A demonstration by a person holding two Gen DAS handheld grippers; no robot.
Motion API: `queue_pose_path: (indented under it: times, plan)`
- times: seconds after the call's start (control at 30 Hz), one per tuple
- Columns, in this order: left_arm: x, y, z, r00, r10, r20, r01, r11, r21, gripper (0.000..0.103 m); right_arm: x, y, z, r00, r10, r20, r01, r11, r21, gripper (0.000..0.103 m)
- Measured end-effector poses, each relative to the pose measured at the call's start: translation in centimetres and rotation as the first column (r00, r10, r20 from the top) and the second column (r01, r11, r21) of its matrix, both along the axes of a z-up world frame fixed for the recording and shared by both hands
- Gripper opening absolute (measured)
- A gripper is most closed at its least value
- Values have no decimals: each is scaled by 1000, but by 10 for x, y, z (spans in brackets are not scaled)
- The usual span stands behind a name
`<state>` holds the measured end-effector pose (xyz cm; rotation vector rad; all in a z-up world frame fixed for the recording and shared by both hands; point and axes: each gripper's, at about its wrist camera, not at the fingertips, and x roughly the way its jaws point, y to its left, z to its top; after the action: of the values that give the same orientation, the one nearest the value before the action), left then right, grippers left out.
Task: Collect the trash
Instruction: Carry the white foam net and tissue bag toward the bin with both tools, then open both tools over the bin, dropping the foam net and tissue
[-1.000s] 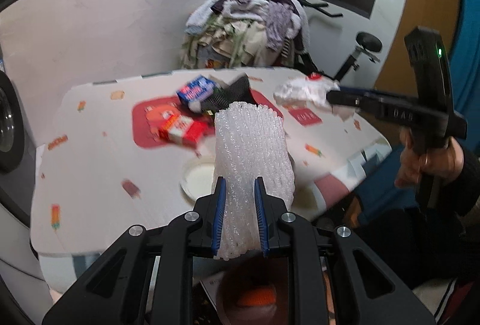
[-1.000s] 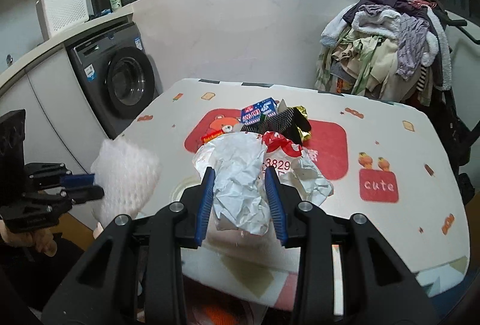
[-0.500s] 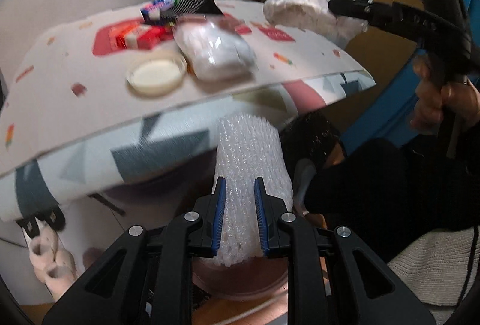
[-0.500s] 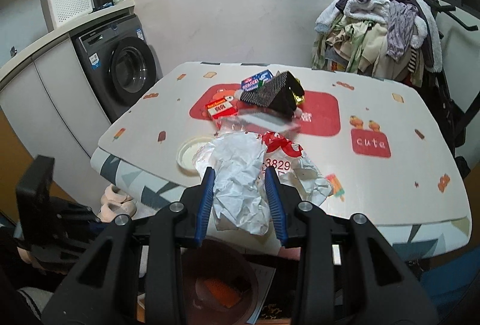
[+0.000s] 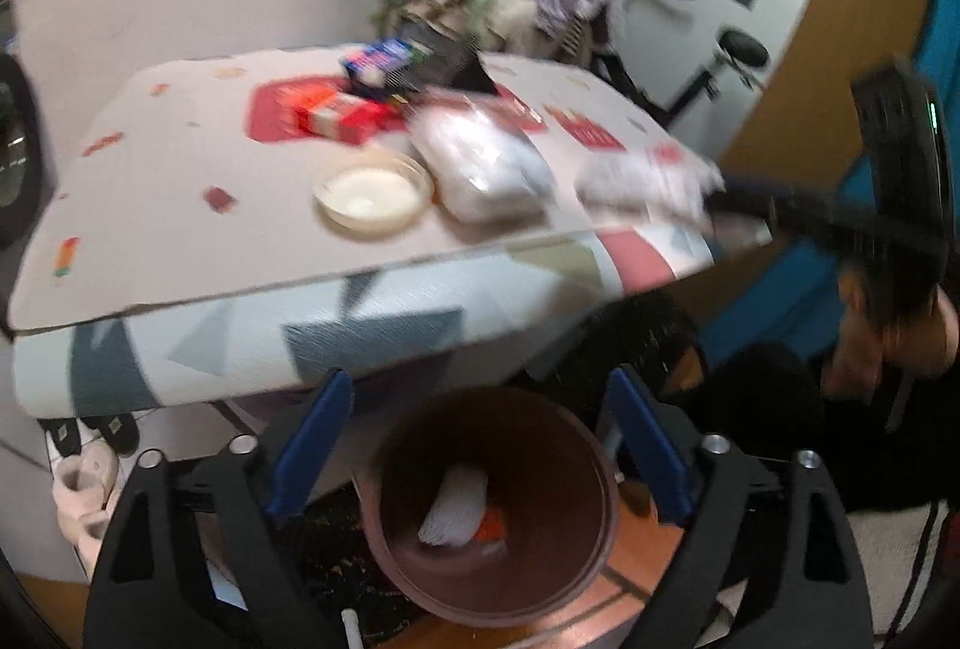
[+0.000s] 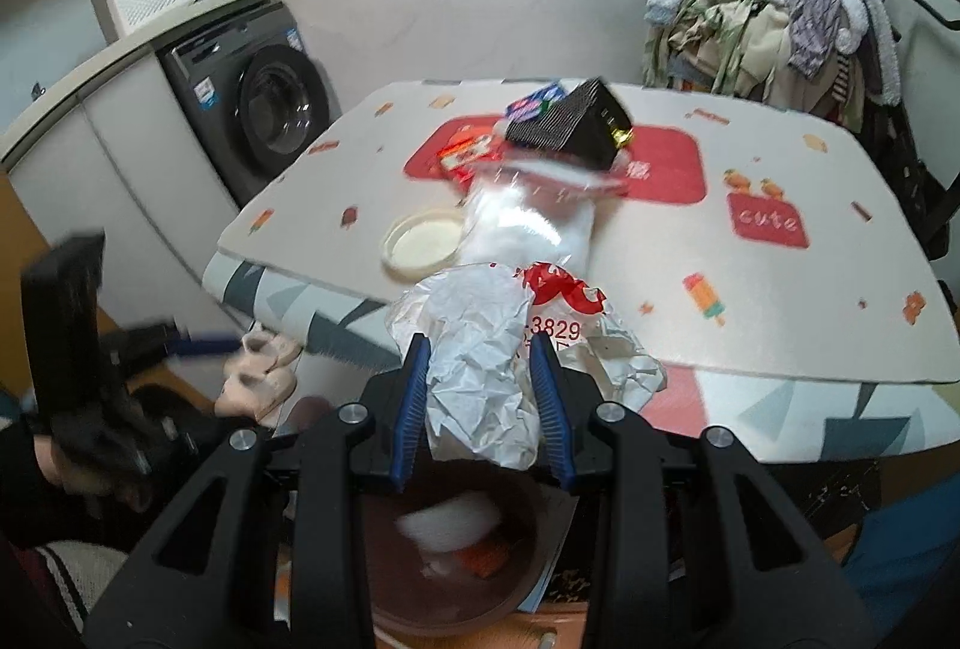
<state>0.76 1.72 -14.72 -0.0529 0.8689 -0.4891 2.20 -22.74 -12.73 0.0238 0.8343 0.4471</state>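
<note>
My left gripper is open and empty above a brown bin on the floor. The white foam net lies inside the bin, also seen blurred in the right wrist view. My right gripper is shut on a crumpled white paper wrapper with red print, held above the bin at the table's front edge. The left gripper shows at the left of the right wrist view, the right one in the left wrist view.
On the table lie a clear plastic bag, a round white lid, a red box, a blue pack and a black box. Slippers lie on the floor, a washing machine stands left, a clothes pile behind.
My left gripper opened and dropped the foam net into the bin. My right gripper moved lower and nearer the bin with the paper wrapper.
</note>
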Motion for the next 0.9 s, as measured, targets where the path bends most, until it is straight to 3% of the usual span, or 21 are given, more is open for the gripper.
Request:
queue_pose_path:
  times: [0.33, 0.9]
  plan:
    - [5, 41, 24, 985, 156, 68, -155, 988, -11, 96, -8, 35, -42, 986, 94, -136, -100, 994, -39, 37]
    - [9, 50, 14, 982, 188, 33, -188, 982, -3, 97, -15, 61, -80, 951, 160, -265, -175, 984, -35, 39]
